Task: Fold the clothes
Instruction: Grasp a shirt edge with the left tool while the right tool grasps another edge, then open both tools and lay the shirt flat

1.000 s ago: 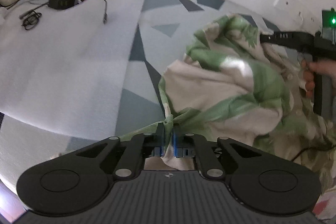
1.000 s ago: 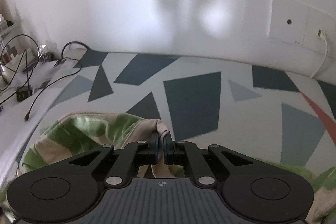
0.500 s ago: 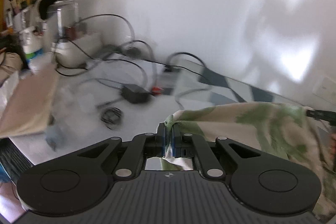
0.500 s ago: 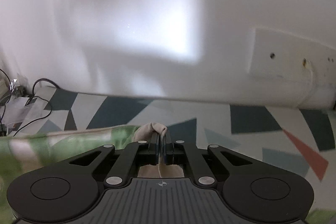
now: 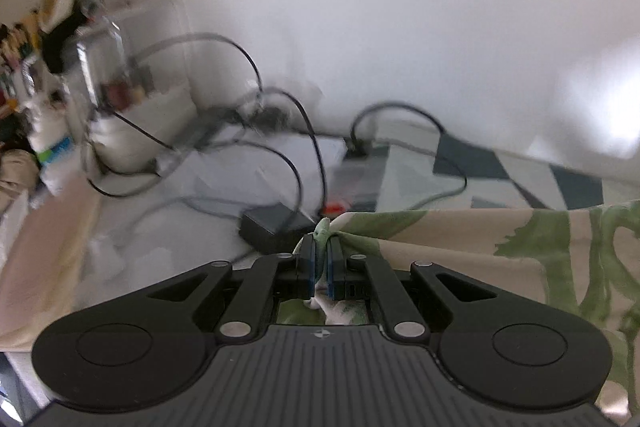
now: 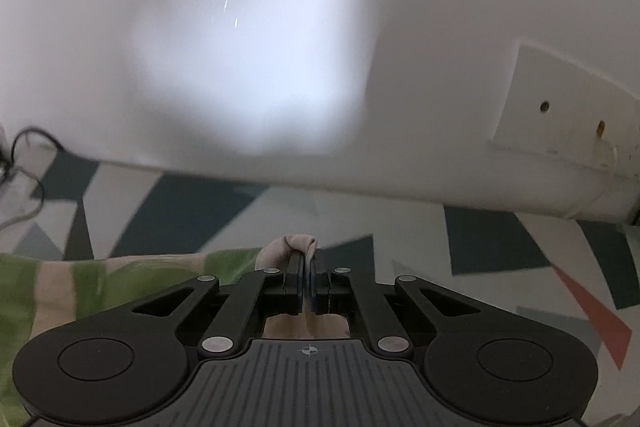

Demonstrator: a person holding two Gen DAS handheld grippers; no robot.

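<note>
**Cloth lifted and pulled taut between both grippers**

A second ago the cloth lay bunched on the bed; now it is up off the surface and stretched into a band between the two grippers, and both cameras have tipped up toward the wall.

Far left in the left wrist view, a shelf of clutter [image 5: 60, 67] is smeared by motion and I cannot make out what stands on it. Black cables [image 5: 280, 131] loop over the white sheet [image 5: 140, 227] to a dark adapter [image 5: 272, 229]. The left gripper [image 5: 321, 251] is clamped on a bunched corner of the cloth [image 5: 480, 239], a tuft poking up between the fingers. The cloth runs right, beige with green leaf shapes, and is cut off by the frame edge.

In the right wrist view the cloth [image 6: 80, 287] enters from the left edge, blurred, its lower part hidden behind the gripper body. The right gripper [image 6: 307, 267] is pinched closed on a beige fold. Beyond it lies the patterned bedcover [image 6: 500, 239], then the wall with a white wall plate [image 6: 560, 115], its right end cut off.
</note>
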